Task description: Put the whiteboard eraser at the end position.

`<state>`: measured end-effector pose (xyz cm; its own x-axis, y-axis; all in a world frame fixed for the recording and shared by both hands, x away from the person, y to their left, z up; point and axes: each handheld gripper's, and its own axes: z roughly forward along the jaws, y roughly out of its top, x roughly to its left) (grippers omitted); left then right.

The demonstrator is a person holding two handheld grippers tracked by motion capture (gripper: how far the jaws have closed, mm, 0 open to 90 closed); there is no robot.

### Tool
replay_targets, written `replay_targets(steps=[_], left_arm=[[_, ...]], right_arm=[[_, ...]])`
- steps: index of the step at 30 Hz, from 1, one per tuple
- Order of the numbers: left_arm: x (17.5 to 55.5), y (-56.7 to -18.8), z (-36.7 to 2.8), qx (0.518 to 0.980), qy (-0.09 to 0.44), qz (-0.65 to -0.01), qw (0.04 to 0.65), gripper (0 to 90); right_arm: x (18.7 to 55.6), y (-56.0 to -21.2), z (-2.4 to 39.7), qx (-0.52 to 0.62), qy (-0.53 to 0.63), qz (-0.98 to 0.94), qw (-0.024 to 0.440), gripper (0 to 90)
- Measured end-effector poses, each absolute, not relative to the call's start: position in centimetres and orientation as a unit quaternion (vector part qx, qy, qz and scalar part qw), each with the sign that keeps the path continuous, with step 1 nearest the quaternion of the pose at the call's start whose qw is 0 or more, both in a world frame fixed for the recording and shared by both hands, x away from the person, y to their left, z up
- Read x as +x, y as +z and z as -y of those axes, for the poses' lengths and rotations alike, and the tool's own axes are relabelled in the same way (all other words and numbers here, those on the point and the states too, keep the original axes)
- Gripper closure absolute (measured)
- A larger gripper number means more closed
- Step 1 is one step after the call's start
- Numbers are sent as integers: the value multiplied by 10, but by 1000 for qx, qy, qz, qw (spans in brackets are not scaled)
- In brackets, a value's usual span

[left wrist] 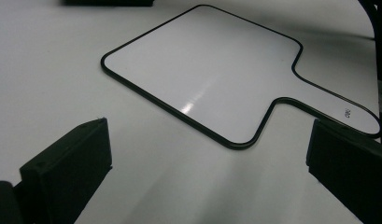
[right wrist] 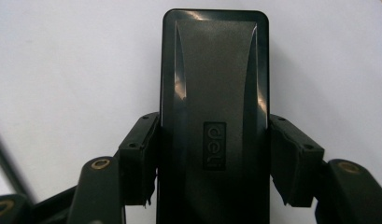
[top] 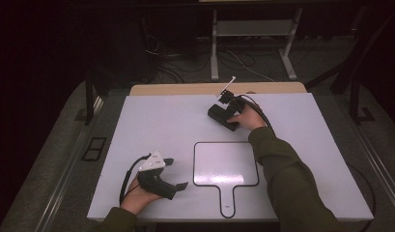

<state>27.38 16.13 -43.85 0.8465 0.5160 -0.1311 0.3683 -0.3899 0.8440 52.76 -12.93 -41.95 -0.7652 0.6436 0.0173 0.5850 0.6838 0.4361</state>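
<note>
Clamping the black eraser, the right hand-held gripper risks twisting it loose; left hand-held gripper gapes idle.

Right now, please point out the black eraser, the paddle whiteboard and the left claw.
black eraser (right wrist: pixel 214 93): right gripper view, its top face.
paddle whiteboard (top: pixel 225 163): high view, the white writing surface.
left claw (top: pixel 173 173): high view, between its fingertips.

Bare table left of centre, flat whiteboard mid-table, black eraser far right
</note>
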Motion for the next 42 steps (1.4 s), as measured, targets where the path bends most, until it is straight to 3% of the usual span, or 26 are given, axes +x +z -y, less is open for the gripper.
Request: replay_targets(steps=[7,20,25,34,42], left_arm=[[276,-440,-161,831,76,-266,483,0],[281,-442,-160,828,81,-268,486,0],[281,-441,-161,826,80,-272,488,0],[280,-442,-161,829,78,-269,485,0],[278,-441,-162,828,74,-271,485,0]], right_arm=[[529,-421,132,347,232,-906,67,356],[512,-393,154,365,317,-873,65,300],[497,-386,160,359,348,-862,80,237],[467,-386,165,353,364,-854,119,205],[444,-387,179,352,393,-842,110,191]])
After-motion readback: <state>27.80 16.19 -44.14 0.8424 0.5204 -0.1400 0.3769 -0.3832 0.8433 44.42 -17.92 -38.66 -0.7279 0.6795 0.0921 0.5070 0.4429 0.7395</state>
